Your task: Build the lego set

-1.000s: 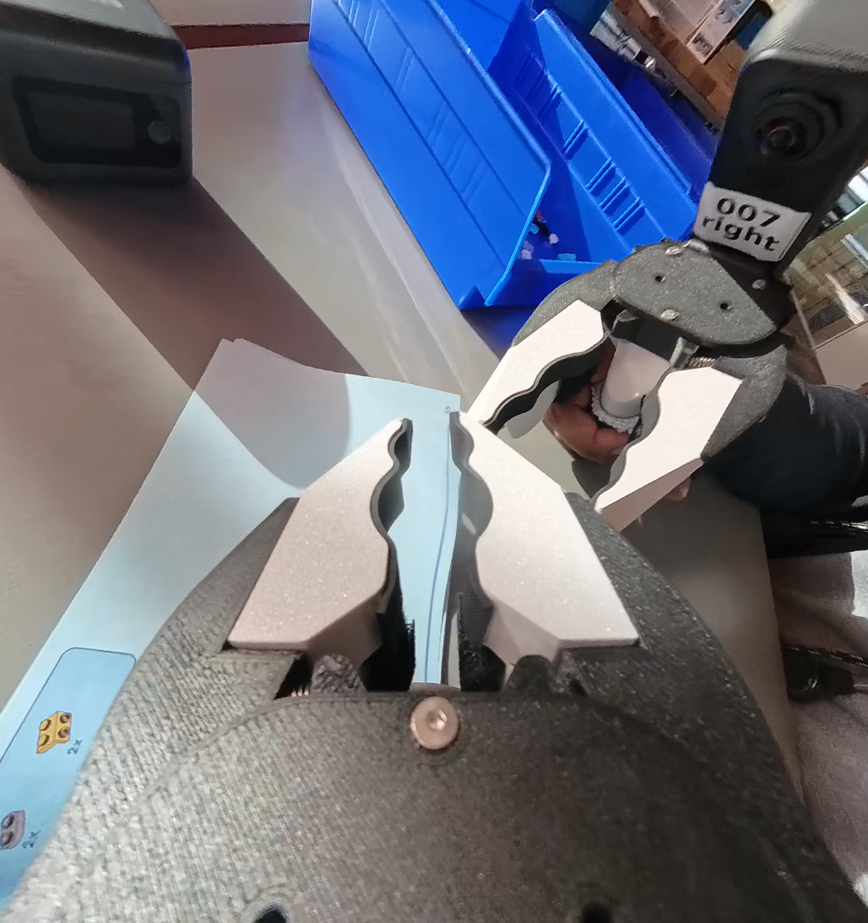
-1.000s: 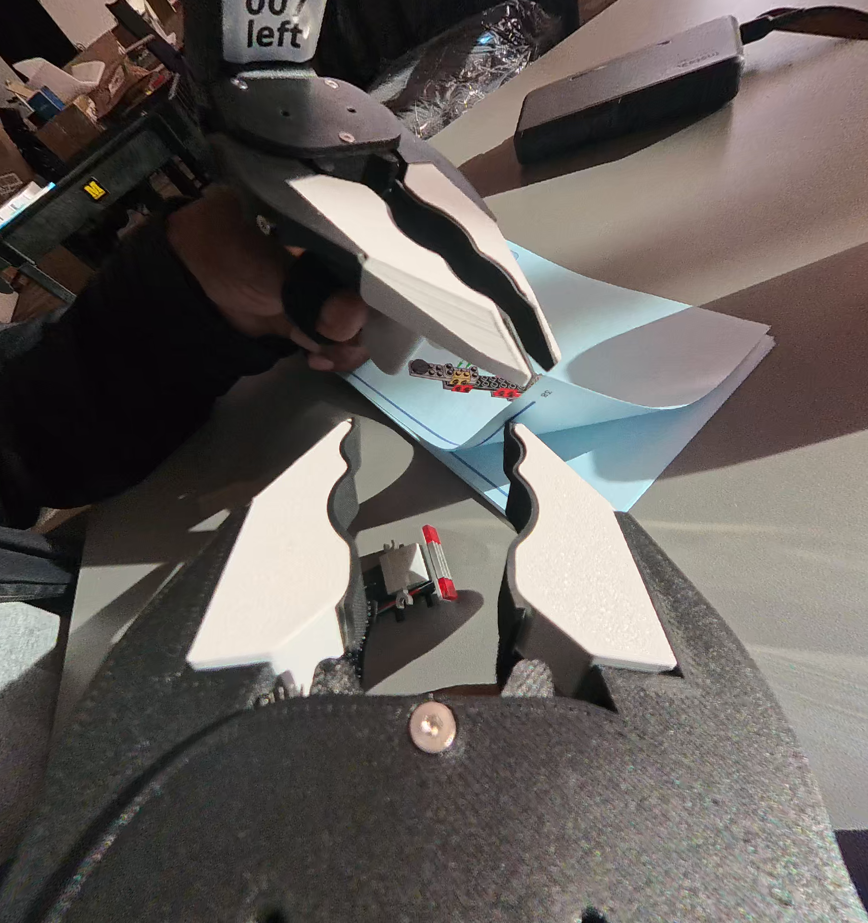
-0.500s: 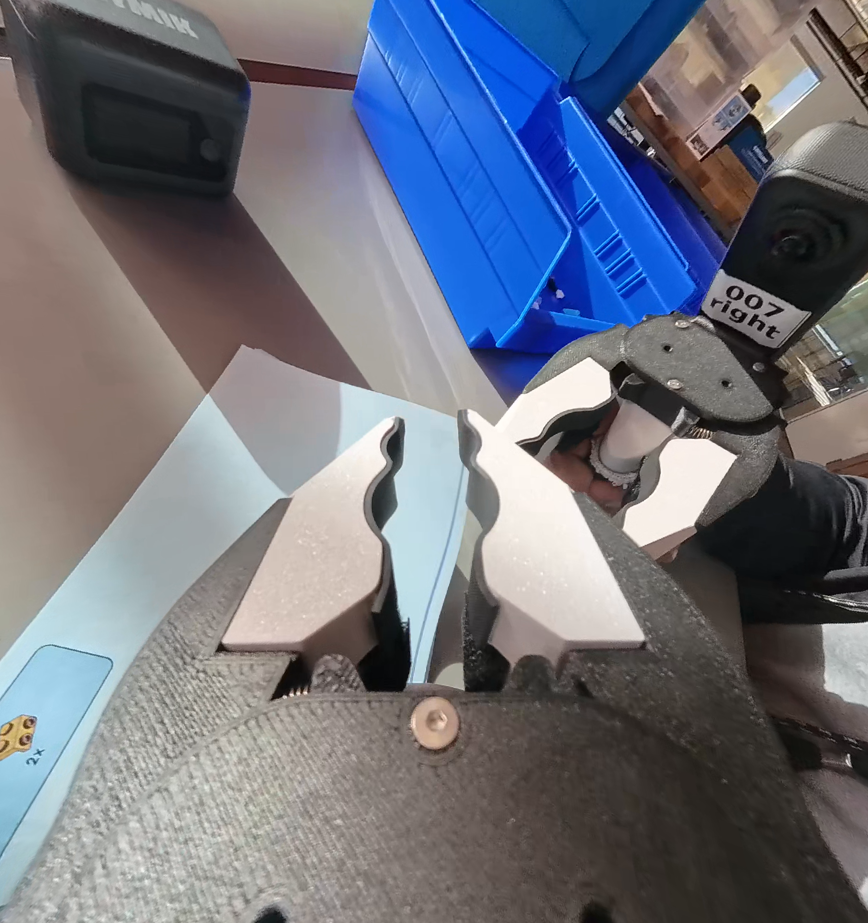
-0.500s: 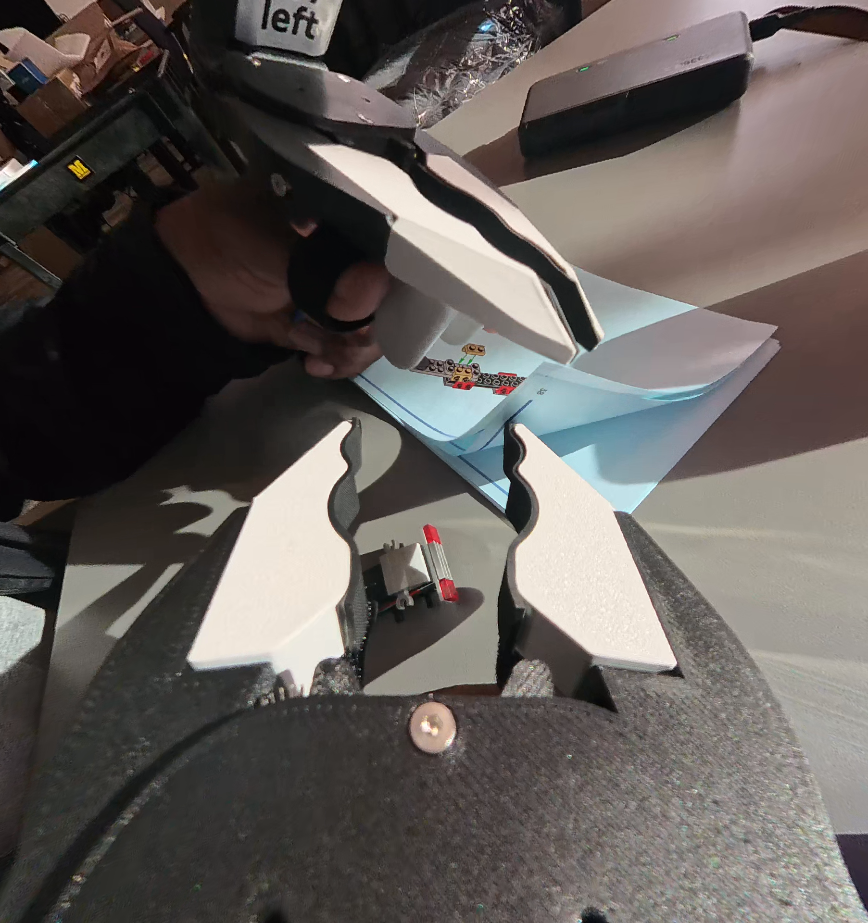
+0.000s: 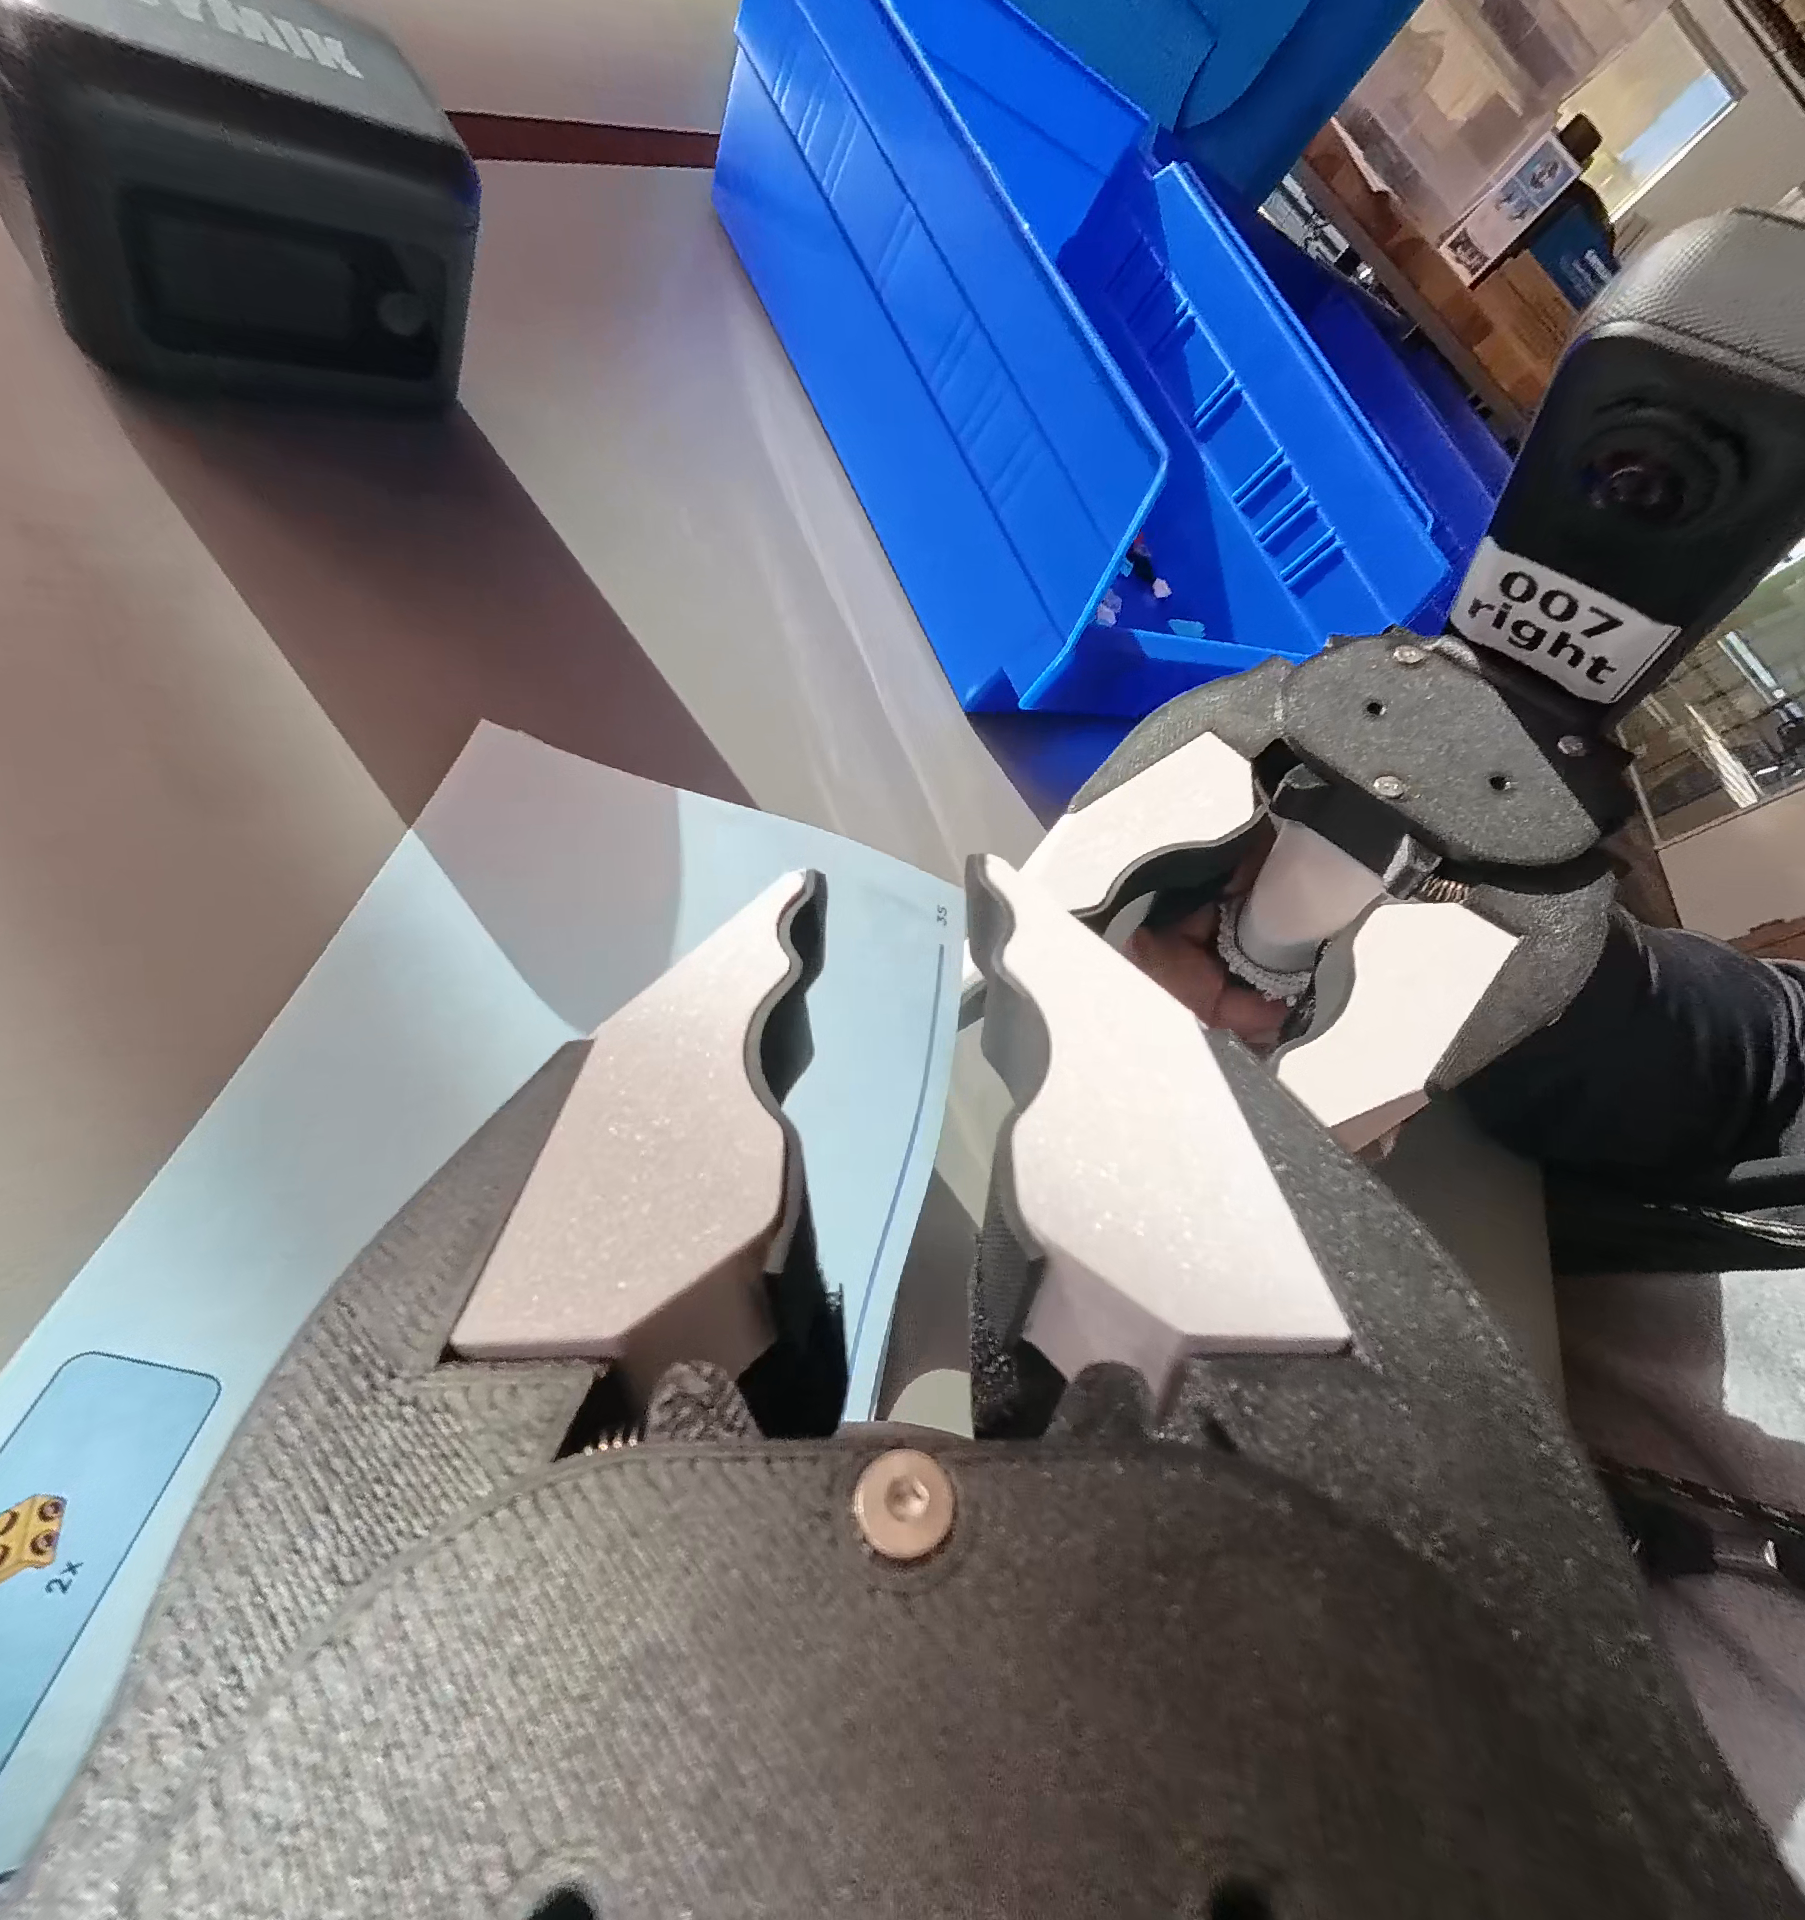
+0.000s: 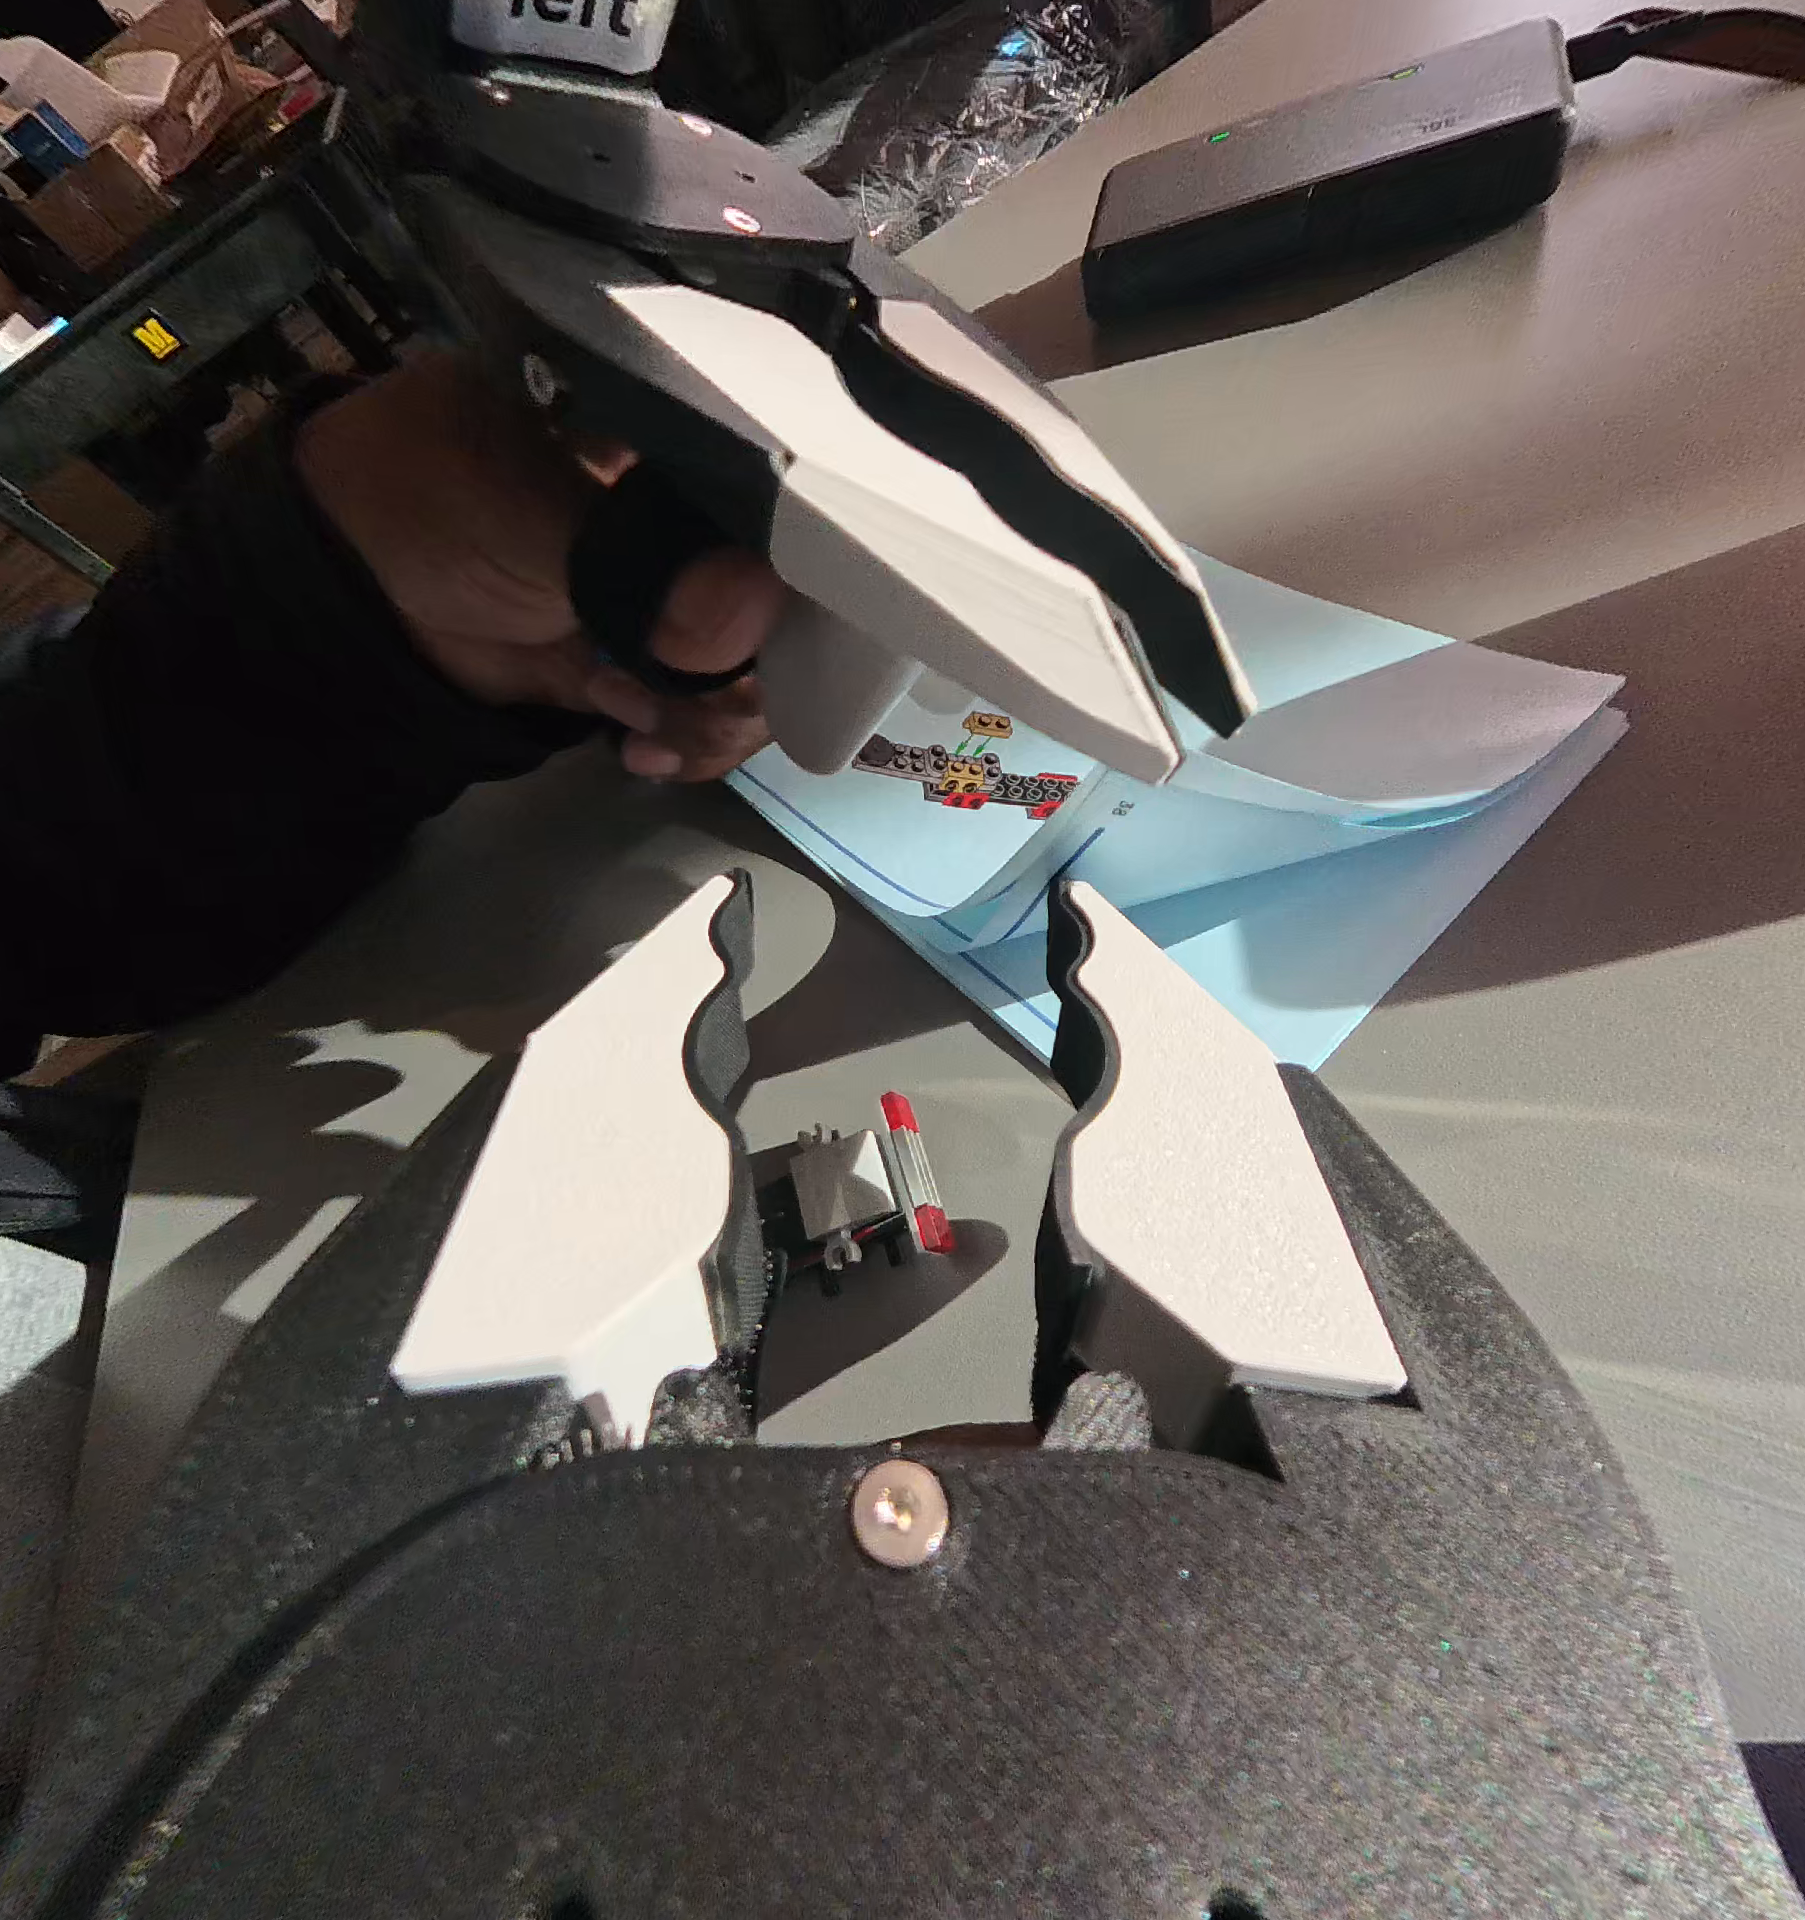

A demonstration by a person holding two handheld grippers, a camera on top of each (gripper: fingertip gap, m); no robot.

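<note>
A light-blue instruction booklet (image 5: 586,935) lies open on the grey table, also in the right wrist view (image 6: 1293,935). Its top page (image 6: 1397,727) curls up under my left gripper (image 5: 893,894), whose jaws stand a little apart with the page edge running between them. The left gripper also shows in the right wrist view (image 6: 1199,727). My right gripper (image 6: 898,894) is open and empty, low over a small black, grey and red lego assembly (image 6: 856,1195) on the table between its fingers. It also shows in the left wrist view (image 5: 1178,977), close to my left gripper.
Blue plastic bins (image 5: 981,364) stand beyond the booklet, with small loose pieces (image 5: 1158,592) in one. A black device (image 5: 254,239) sits at the far left. A flat black box (image 6: 1324,166) and crinkled clear plastic (image 6: 981,114) lie at the back. Spacing between my two grippers at the tips: around 6 centimetres. About 15 centimetres separates my left fingertips from the black device (image 5: 254,239).
My left gripper's jaws have parted a little and it has risen and shifted along the page, which curls higher. The right gripper and lego assembly have stayed put.
</note>
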